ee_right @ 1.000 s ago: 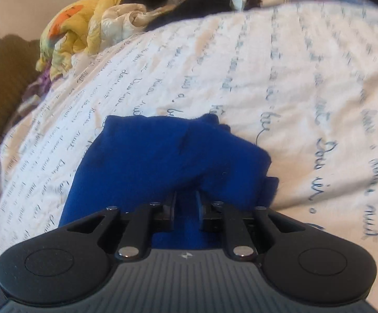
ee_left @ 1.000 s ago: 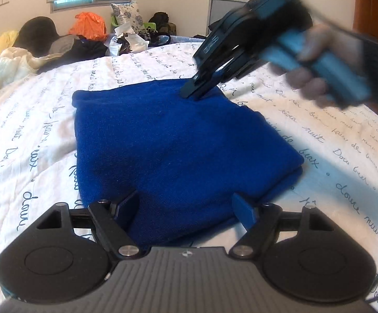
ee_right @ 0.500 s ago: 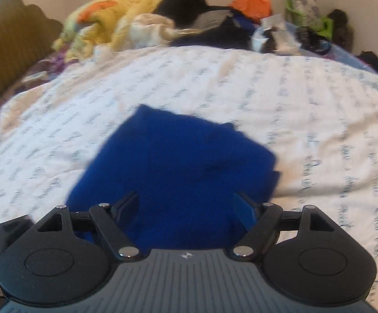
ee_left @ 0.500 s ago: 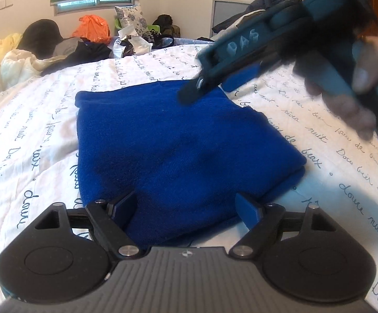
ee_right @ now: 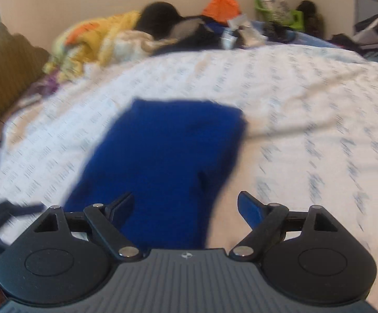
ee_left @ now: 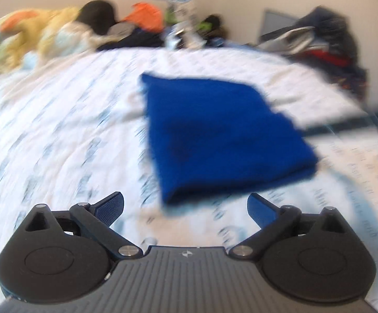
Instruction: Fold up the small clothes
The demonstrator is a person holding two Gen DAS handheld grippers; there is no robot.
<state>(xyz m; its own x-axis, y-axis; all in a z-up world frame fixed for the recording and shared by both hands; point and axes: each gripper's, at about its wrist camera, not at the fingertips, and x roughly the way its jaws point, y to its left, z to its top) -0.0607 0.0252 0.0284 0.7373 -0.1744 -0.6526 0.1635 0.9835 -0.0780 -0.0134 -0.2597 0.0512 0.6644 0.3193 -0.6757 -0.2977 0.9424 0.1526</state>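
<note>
While the blue garment [ee_left: 223, 135] lies folded into a compact rectangle on the white printed bedspread [ee_left: 58, 135], my left gripper [ee_left: 185, 208] and right gripper [ee_right: 185, 208] are both opening wide, with nothing between their pads. I judge this item finished; unfolded clothes heaped at the far edge [ee_right: 189, 34] appear to remain.

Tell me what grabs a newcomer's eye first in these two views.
The folded blue cloth stands out first, lying flat in the middle of the white bedsheet printed with script. Next come the two tools at the near edge: the left tool and the right tool, both with jaws opening and nothing gripped. Behind, a jumble of yellow bedding and clothes lines the wall.
</note>
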